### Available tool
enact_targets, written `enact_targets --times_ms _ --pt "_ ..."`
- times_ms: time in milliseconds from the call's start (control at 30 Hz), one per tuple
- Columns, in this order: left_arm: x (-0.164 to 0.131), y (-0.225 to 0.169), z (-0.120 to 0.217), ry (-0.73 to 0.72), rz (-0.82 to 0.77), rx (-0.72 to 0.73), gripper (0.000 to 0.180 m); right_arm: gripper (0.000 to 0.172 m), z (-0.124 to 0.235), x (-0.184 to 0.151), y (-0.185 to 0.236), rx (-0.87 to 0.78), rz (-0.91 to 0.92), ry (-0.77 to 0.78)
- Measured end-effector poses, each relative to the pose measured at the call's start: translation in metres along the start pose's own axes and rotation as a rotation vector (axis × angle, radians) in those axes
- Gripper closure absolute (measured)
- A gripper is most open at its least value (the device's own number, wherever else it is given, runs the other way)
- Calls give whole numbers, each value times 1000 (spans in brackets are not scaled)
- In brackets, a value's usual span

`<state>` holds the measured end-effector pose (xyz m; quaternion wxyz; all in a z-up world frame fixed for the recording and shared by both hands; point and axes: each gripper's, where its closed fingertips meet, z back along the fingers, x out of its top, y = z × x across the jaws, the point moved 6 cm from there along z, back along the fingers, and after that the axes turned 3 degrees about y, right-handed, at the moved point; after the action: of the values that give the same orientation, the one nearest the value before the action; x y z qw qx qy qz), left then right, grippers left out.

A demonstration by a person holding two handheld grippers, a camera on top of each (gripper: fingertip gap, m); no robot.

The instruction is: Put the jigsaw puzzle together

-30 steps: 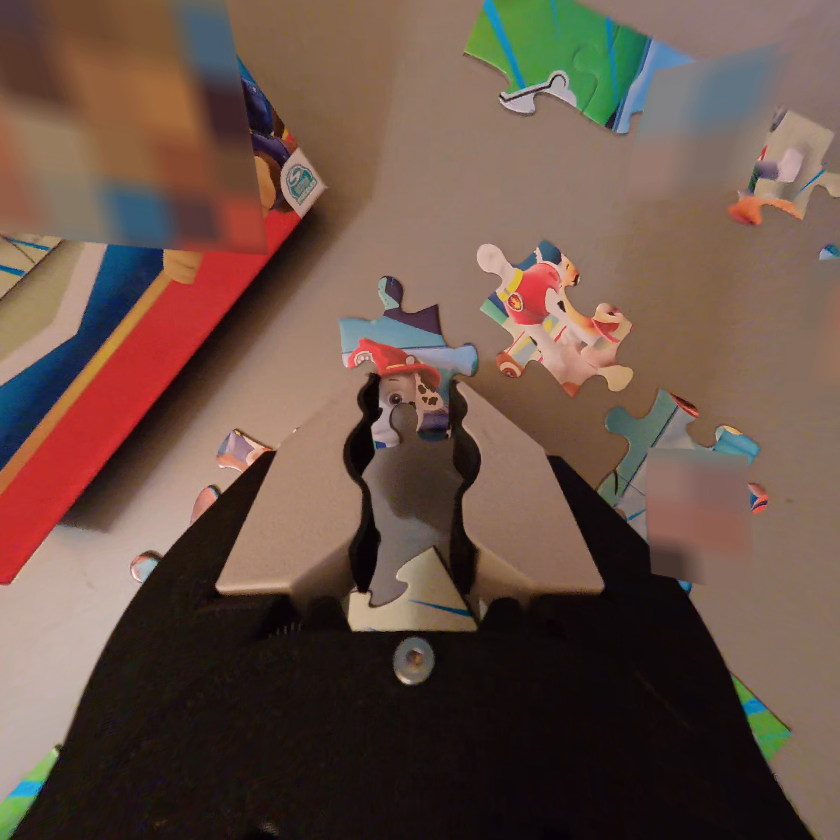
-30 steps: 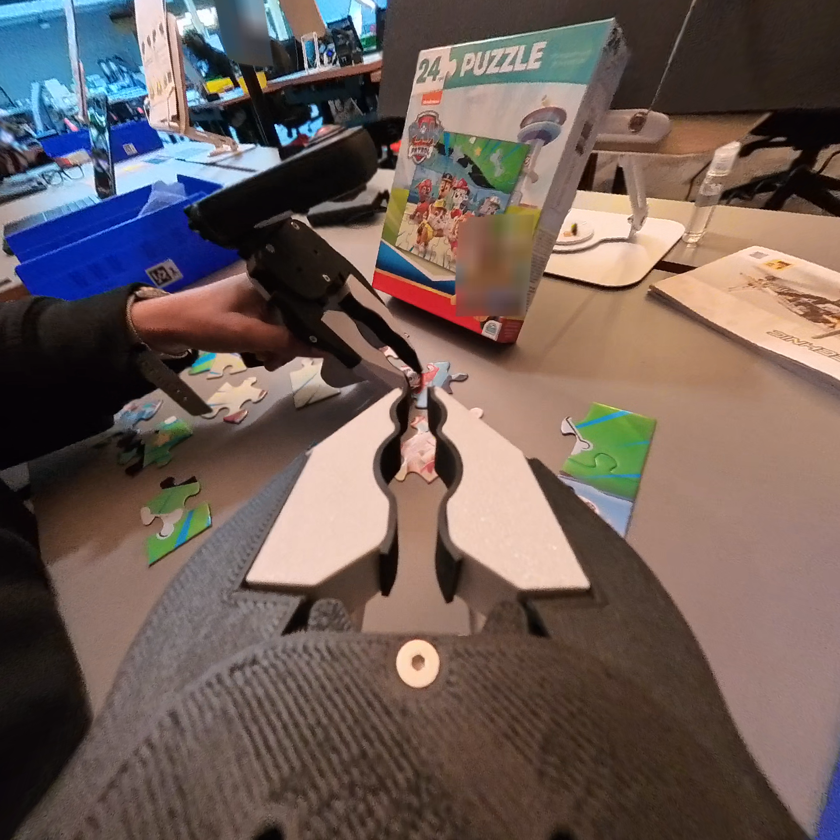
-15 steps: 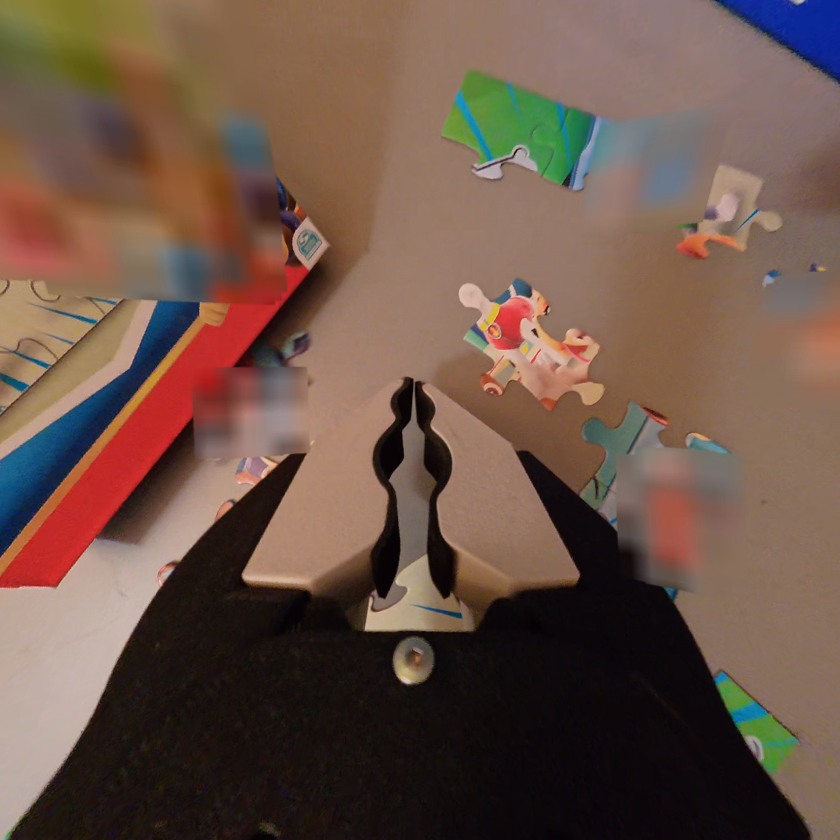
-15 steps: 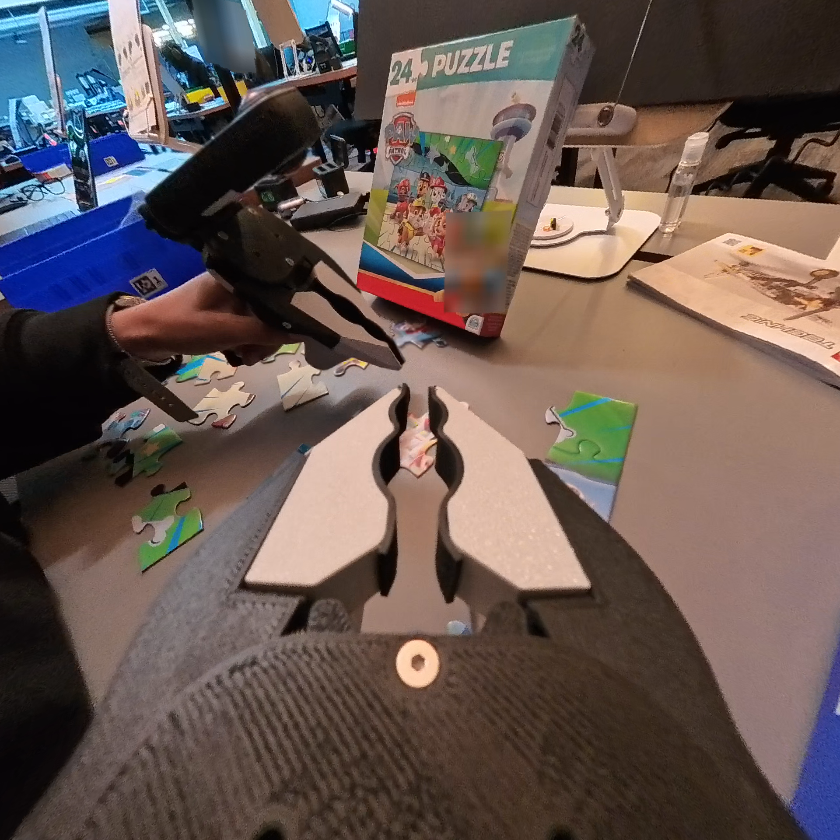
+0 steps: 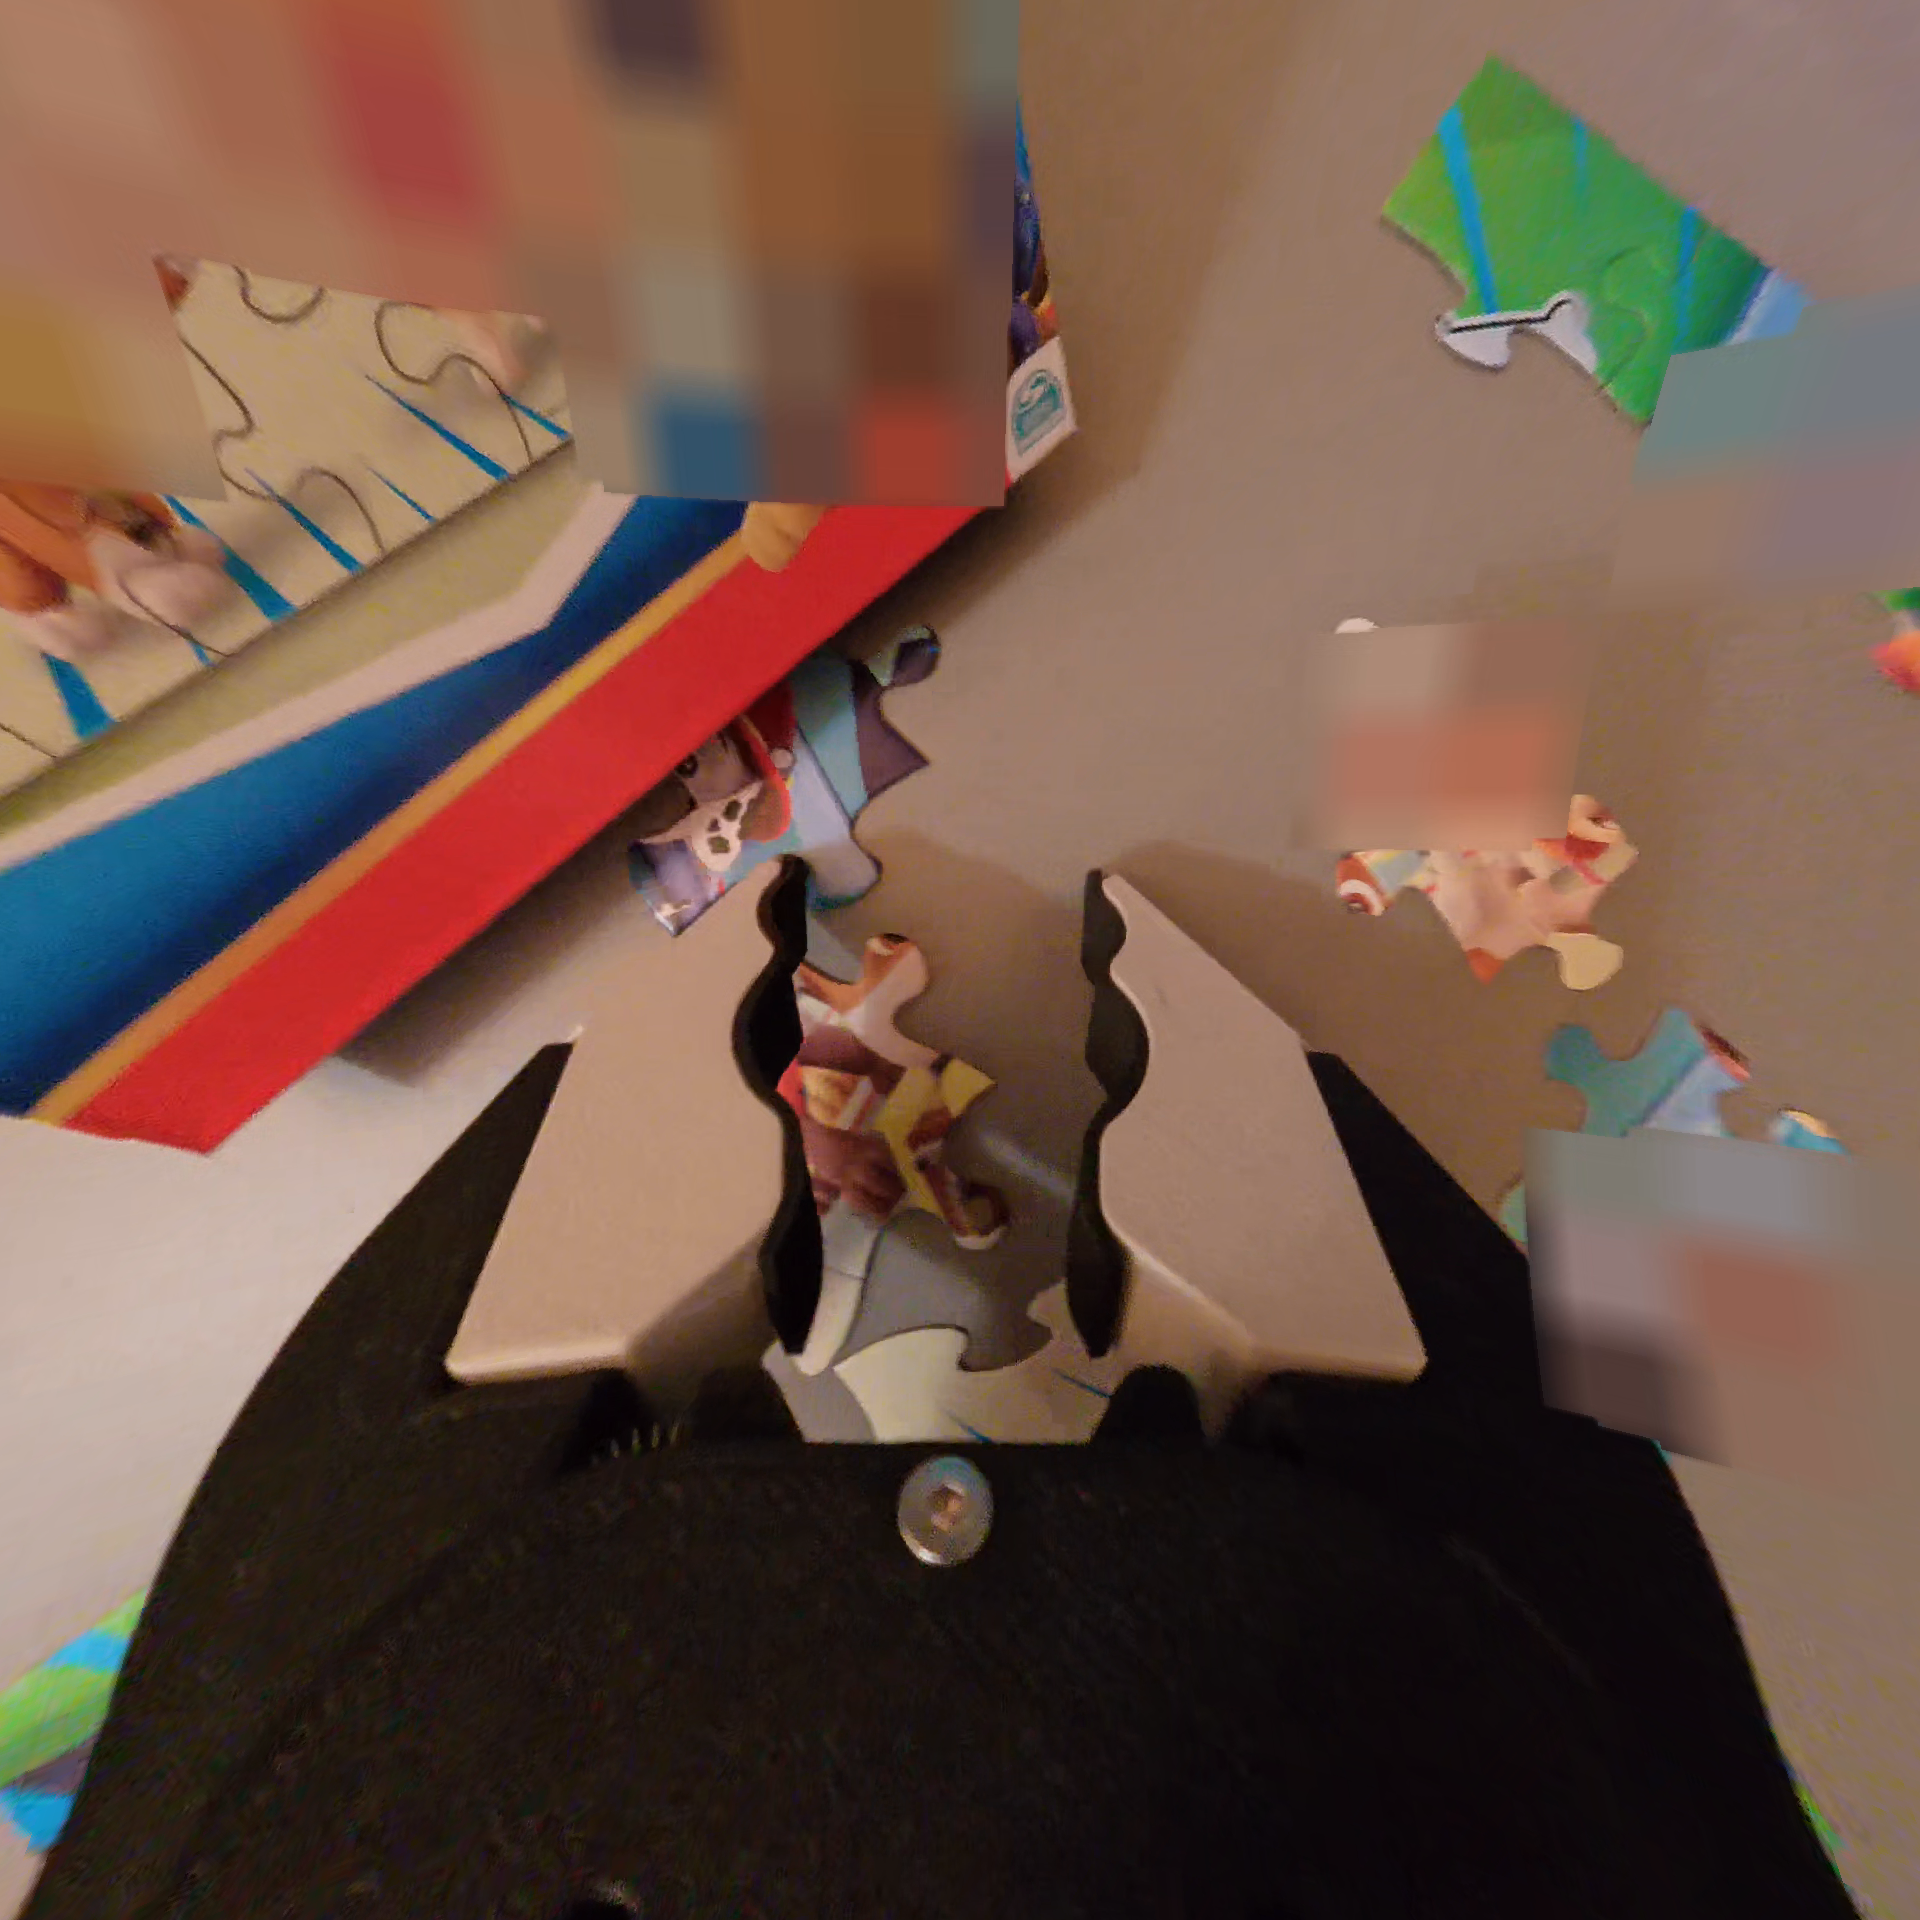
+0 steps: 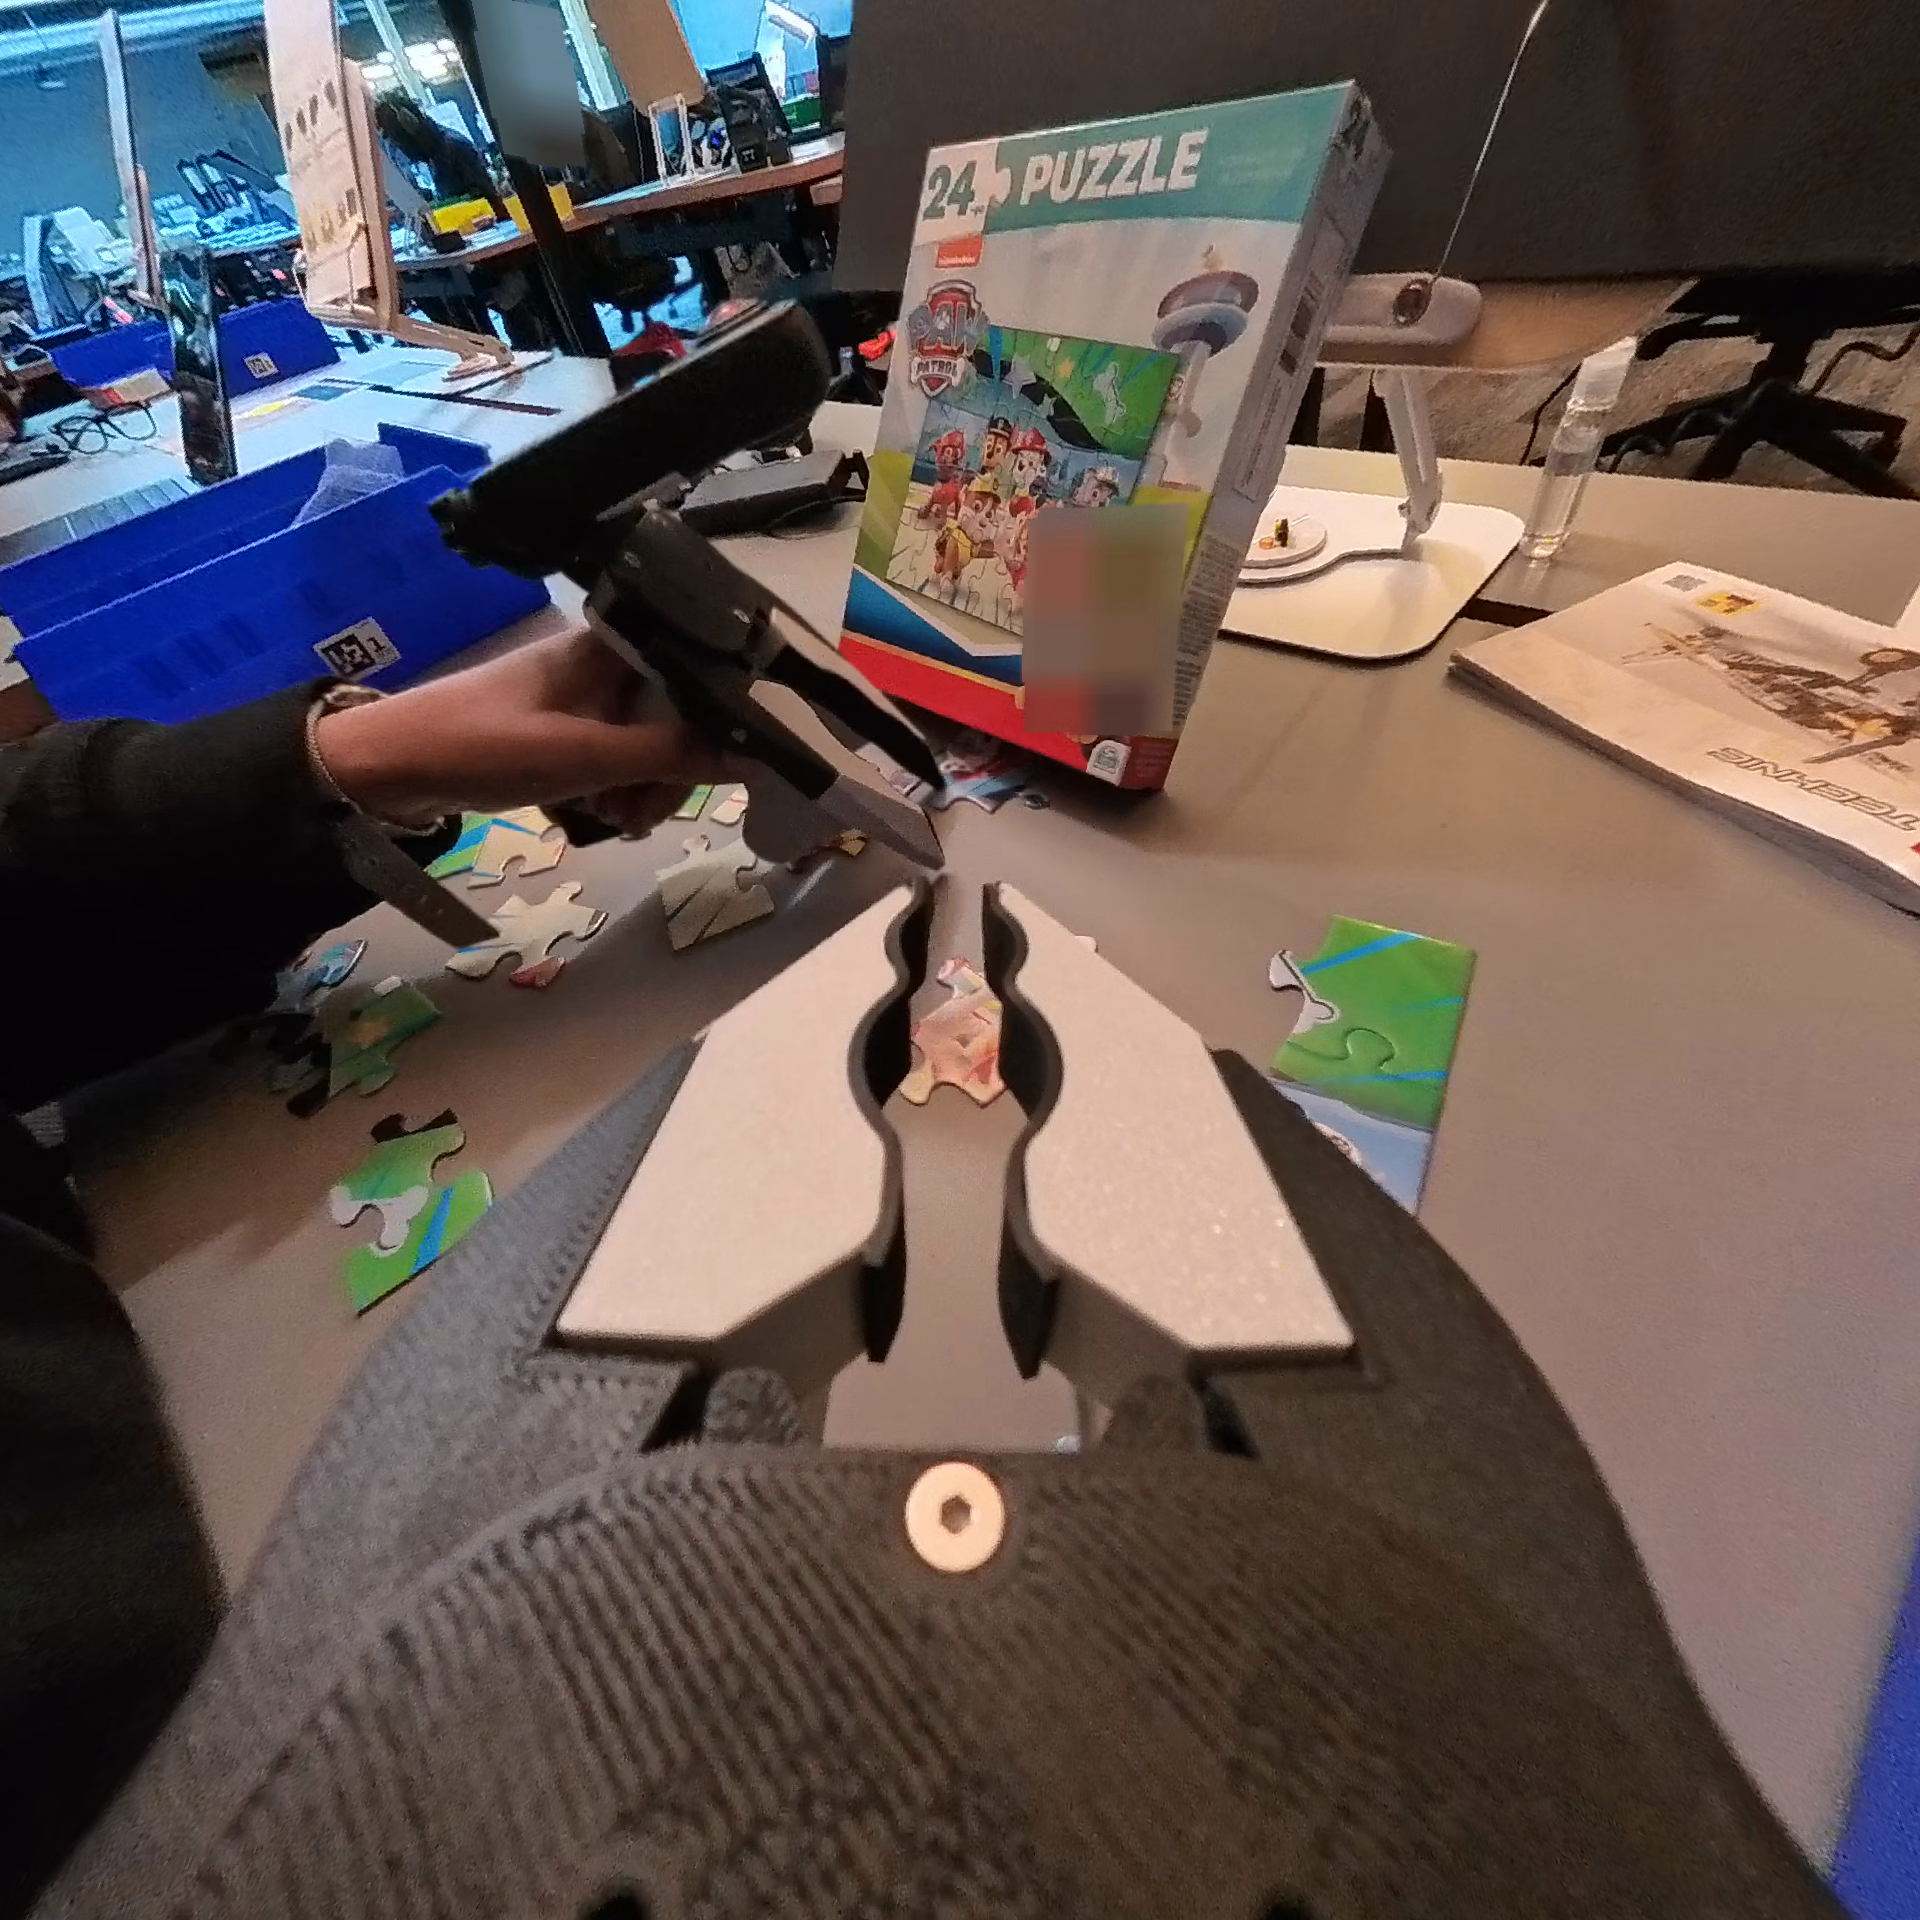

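Observation:
My left gripper (image 5: 940, 883) is open wide and holds nothing; it hovers over the grey table beside the standing puzzle box (image 5: 416, 779). A puzzle piece with a red-helmeted pup (image 5: 748, 790) lies flat against the box's foot, just beyond my left fingertip. A brown and yellow piece (image 5: 894, 1101) lies on the table under the gap. The right wrist view shows the left gripper (image 6: 935, 821) in a person's hand, tips near the box (image 6: 1091, 416). My right gripper (image 6: 958, 888) has a narrow gap and nothing in it. A red and white piece (image 6: 956, 1049) lies below it.
Joined green pieces (image 6: 1371, 1008) lie to the right. Several loose pieces (image 6: 416, 1205) lie at the left. Blue bins (image 6: 208, 582) stand at the back left. A booklet (image 6: 1714, 707), a white stand base (image 6: 1351, 592) and a spray bottle (image 6: 1569, 457) are at the back right. Spacing between my two grippers at the tips: around 20 centimetres. The spray bottle (image 6: 1569, 457) is about 35 centimetres from my left fingertips.
My left jaws closed at the pup piece and met with nothing between them, then opened wide. The pup piece now lies against the box. The left gripper moved toward the box. The right barely moved.

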<state>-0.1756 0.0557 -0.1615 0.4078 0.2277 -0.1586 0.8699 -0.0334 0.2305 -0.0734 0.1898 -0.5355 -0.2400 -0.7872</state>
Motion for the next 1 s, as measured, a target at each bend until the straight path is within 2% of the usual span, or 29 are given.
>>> enact_targets --times_ms 133,233,400,467,567,633,767,833,933,1000 --pt "-1 -31 3 39 7 -172 132 164 4 0 4 -12 4 1" --pt "-4 -60 8 65 -47 -287 133 164 7 0 7 -17 5 1" --pt "16 -53 26 -98 -154 -237 130 164 18 0 10 -39 8 -7" --pt "19 -47 22 -97 -275 -207 128 164 21 -1 11 -36 -1 -10" --pt "16 -41 9 -59 -546 -169 128 164 24 -1 15 -27 -9 -15" --pt "14 -33 1 -11 -627 -142 127 164 28 -1 19 -35 1 -18" --pt "10 -26 -7 105 -611 -262 124 164 33 -2 22 -55 0 -23" --pt "10 -27 -7 117 -601 -315 124 165 35 -4 22 -55 -14 -26" --pt "8 -27 -7 119 -627 -296 137 165 36 -5 21 -58 -28 -29" --pt "6 -30 -6 114 -635 -283 137 165 37 -5 20 -61 -30 -29"
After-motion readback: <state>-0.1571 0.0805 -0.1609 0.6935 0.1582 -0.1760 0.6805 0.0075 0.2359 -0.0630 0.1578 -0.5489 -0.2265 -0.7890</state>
